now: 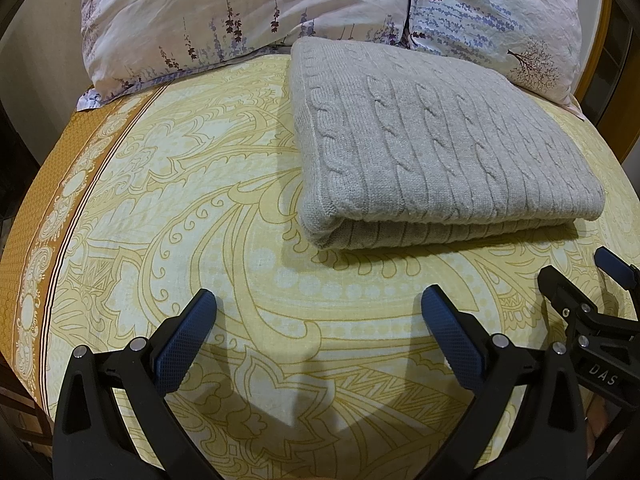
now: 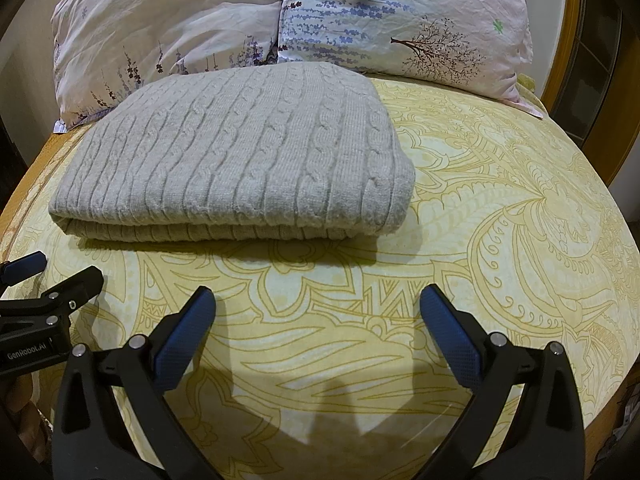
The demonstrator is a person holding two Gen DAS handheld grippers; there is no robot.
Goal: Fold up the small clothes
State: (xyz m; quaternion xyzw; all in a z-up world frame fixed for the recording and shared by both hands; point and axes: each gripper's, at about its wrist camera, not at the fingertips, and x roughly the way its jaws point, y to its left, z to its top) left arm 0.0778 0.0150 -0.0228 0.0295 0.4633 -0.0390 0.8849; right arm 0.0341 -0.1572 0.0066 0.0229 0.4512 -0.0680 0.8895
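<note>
A grey cable-knit sweater (image 1: 432, 148) lies folded into a thick rectangle on the yellow patterned bedsheet (image 1: 192, 208), its folded edge facing me. In the right wrist view the same sweater (image 2: 240, 160) sits ahead and to the left. My left gripper (image 1: 319, 304) hovers open over bare sheet, short of the sweater and to its left, with nothing between its blue pads. My right gripper (image 2: 319, 302) is open too, just short of the sweater's front edge. Each gripper shows at the edge of the other's view: the right gripper (image 1: 580, 276) and the left gripper (image 2: 56, 270).
Two floral pillows (image 1: 240, 12) (image 2: 400, 20) rest against the head of the bed behind the sweater. The sheet's brown border (image 1: 40, 240) runs along the left bed edge. A wooden bed frame (image 2: 568, 40) curves at the right.
</note>
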